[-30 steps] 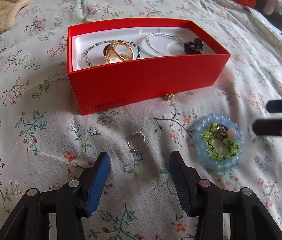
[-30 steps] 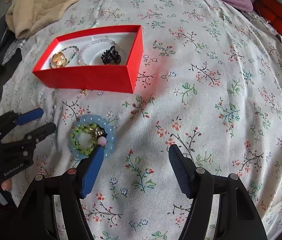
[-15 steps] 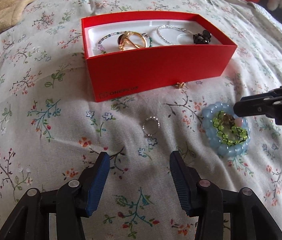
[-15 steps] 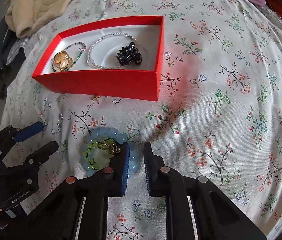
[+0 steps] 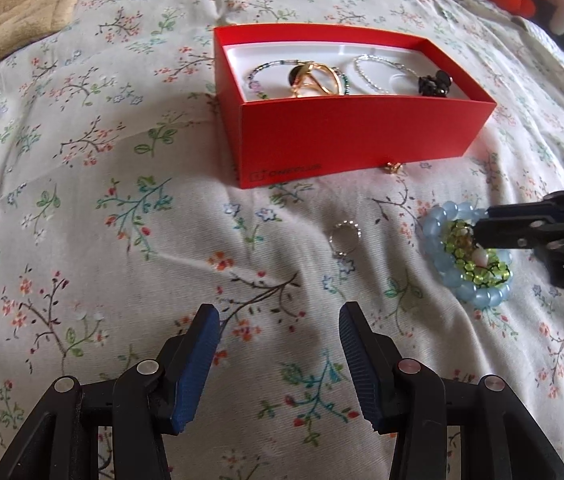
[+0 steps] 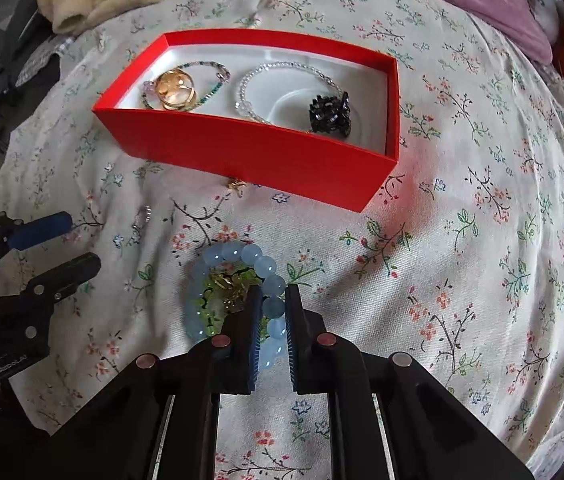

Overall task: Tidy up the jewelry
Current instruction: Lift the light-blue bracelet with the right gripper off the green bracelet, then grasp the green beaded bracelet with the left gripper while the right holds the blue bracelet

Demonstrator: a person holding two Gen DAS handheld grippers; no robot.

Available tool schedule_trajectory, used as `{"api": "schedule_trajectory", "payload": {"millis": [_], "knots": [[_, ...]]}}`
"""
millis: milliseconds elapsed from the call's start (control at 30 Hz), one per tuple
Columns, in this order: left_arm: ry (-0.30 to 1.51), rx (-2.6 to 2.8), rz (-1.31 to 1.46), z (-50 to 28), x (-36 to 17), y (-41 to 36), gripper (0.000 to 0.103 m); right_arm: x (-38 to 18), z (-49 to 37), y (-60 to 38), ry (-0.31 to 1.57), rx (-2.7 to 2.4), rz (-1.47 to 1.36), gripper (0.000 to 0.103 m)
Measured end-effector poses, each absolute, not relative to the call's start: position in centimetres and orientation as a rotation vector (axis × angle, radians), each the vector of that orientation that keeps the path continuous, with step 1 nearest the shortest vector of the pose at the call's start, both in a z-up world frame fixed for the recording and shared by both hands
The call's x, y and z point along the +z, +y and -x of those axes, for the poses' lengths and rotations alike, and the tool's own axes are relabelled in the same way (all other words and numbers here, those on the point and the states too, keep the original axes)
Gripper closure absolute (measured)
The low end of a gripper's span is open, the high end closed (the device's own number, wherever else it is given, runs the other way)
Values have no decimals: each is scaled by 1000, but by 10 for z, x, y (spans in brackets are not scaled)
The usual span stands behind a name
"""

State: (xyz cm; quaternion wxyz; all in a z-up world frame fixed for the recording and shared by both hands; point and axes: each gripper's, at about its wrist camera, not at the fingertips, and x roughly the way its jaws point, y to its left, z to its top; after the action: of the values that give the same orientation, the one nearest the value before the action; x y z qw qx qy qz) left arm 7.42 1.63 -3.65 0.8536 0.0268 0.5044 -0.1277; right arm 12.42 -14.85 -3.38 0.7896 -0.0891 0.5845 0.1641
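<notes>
Right wrist view: the right gripper [image 6: 272,312] has just been closing, its jaws now pinched on the blue bead bracelet [image 6: 266,276] lying on the floral bedspread [image 6: 461,240], near the red box [image 6: 250,152]. The left gripper [image 5: 278,344] hangs half-open, empty.

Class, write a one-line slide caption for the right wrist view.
Right gripper closes on the blue bead bracelet lying on the floral bedspread before the red box.

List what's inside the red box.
Red box holds a gold ring, a multicolour bead bracelet, a clear bead bracelet and a black clip. Its near wall hides the front floor.
</notes>
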Motion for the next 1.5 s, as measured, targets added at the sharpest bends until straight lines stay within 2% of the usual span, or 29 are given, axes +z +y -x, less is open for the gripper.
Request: {"api": "schedule_trajectory", "payload": {"millis": [700, 967, 1200, 1500], "knots": [[1048, -318, -31, -71, -28, -1, 50, 70, -105, -165, 1048, 465, 1, 91], [1045, -392, -9, -74, -26, -24, 50, 53, -111, -198, 1097, 374, -4, 91], [1074, -459, 72, -88, -25, -46, 71, 14, -118, -238, 1198, 280, -1, 91], [1149, -460, 90, -124, -31, -84, 77, -1, -117, -269, 1236, 236, -33, 91]]}}
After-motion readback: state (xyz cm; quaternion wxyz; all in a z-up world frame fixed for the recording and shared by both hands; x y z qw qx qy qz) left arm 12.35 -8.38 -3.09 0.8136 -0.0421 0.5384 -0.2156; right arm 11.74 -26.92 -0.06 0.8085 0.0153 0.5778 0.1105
